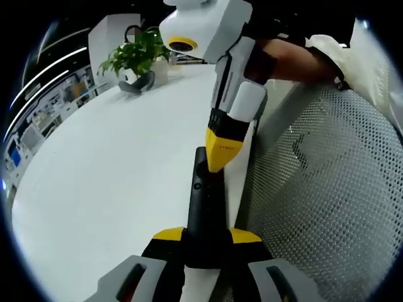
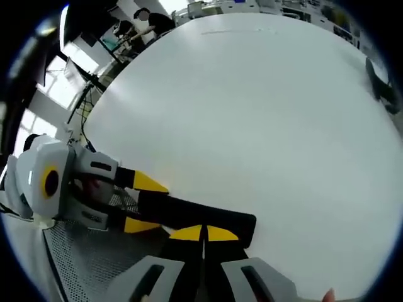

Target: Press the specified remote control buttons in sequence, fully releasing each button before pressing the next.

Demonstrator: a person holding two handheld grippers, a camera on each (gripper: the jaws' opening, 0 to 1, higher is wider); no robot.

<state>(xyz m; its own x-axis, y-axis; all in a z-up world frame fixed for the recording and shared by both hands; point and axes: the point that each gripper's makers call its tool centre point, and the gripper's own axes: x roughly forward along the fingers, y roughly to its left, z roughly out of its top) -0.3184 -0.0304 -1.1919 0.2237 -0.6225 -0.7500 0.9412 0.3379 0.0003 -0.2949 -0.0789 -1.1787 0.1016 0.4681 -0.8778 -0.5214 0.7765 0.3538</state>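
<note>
The left gripper (image 1: 204, 242) is clamping the near end of the black remote control (image 1: 203, 207), fingers (image 1: 169, 234) closed on its sides. It is resting on the white desk (image 1: 113, 163) edge (rigid, light, probably slippery plastic). Beyond, the right gripper (image 1: 221, 157), fingers together, is touching its far end.

The remote control (image 1: 203, 217) has its near end hidden between the left gripper (image 1: 206, 236). Its button markings are too small to read. The right gripper (image 2: 203, 233) tips cover its surface where they meet it.
</note>
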